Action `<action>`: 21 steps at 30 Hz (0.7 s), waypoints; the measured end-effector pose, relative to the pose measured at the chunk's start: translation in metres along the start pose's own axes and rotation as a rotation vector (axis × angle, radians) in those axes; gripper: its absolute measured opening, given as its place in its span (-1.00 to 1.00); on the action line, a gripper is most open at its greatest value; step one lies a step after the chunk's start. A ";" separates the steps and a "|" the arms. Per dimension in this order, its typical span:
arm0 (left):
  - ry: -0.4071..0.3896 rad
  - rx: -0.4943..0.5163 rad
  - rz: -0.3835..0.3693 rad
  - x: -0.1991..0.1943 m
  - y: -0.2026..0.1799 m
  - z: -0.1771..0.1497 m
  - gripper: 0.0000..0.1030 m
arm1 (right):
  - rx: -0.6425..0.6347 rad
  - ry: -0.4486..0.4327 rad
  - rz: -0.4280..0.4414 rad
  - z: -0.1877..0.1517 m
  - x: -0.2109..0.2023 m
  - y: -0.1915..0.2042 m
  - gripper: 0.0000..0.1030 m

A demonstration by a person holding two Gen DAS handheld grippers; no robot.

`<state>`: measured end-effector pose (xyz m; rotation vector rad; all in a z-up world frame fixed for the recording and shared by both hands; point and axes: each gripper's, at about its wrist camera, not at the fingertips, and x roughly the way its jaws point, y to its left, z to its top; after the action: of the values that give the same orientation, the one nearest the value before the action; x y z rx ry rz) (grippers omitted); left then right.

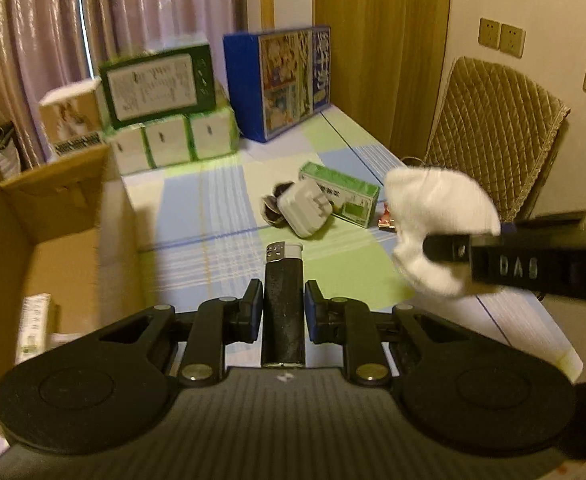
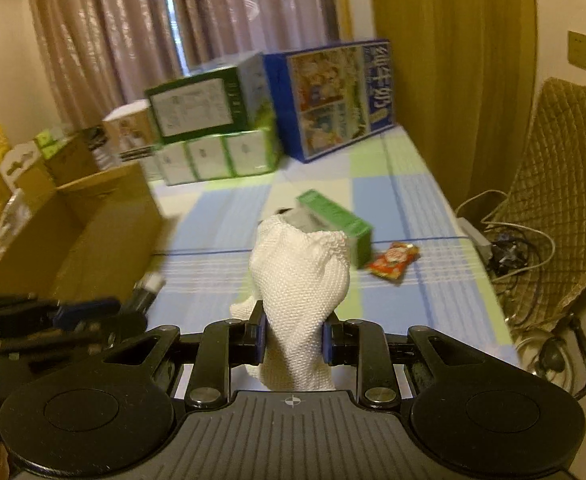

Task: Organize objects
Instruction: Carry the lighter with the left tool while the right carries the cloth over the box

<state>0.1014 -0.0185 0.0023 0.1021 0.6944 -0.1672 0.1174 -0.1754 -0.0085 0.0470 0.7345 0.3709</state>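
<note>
Jaws clenched, left gripper [image 1: 283,308] on lighter [image 1: 283,304], right gripper [image 2: 293,336] on white cloth [image 2: 299,292]; beside cardboard box [image 1: 53,240], green box [image 1: 339,194], charger [image 1: 303,208], snack packet [image 2: 393,266] etc. left unsorted.

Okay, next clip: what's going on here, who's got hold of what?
A person is tidying a table covered by a checked cloth, a gripper in each hand. The left gripper is shut on a black lighter; the right gripper is shut on a white sock. An open cardboard box sits to the left. A white charger, a green box and a red packet lie on the cloth.
</note>
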 end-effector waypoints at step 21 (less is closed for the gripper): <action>-0.018 -0.093 0.208 -0.112 0.125 -0.020 -0.66 | -0.199 -0.001 0.225 -0.008 -0.024 0.156 -0.56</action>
<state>0.0270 0.1204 0.0638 0.0827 0.6681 0.0636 0.0464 -0.0391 0.0277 -0.0581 0.6906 0.6573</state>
